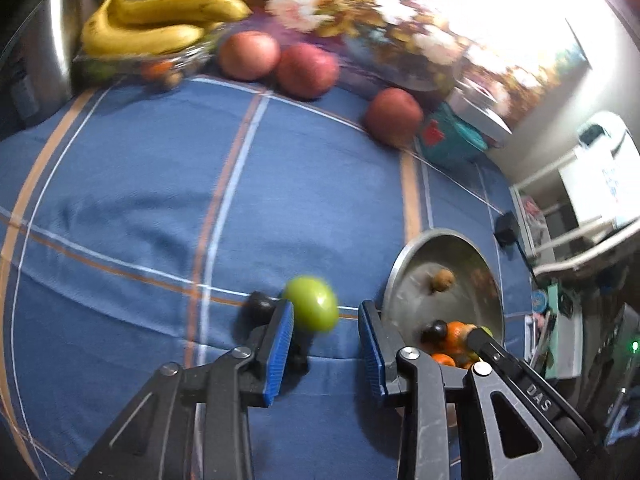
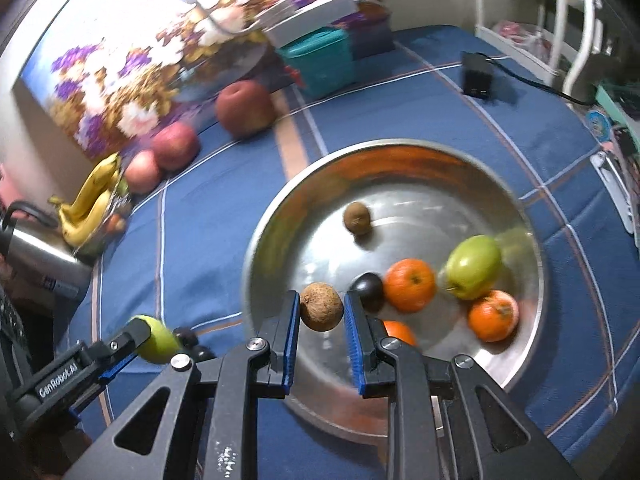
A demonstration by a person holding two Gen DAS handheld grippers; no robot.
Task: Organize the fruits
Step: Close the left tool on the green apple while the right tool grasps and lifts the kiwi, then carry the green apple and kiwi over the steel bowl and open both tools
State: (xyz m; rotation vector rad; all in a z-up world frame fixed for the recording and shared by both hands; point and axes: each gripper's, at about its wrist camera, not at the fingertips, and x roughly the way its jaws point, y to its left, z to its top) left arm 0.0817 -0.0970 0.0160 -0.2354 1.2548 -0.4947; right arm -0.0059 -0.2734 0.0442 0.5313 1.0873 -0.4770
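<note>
Right gripper point(image 2: 321, 307) has its blue pads pressed on a small round brown fruit point(image 2: 321, 306) — held tight over the near edge of the big shiny metal bowl point(image 2: 532, 344). Inside the bowl lie a green apple point(image 2: 473, 267), three oranges point(image 2: 409, 285), a dark plum point(image 2: 367, 287) and another little brown fruit point(image 2: 357, 218).

Left gripper point(image 1: 325, 338) is wide open on the blue checked cloth point(image 1: 140, 200); a small green round fruit point(image 1: 311, 309) touches one pad only. Three red apples point(image 1: 307, 70) and yellow bananas point(image 1: 160, 20) sit far back by the flower picture point(image 1: 380, 12).
</note>
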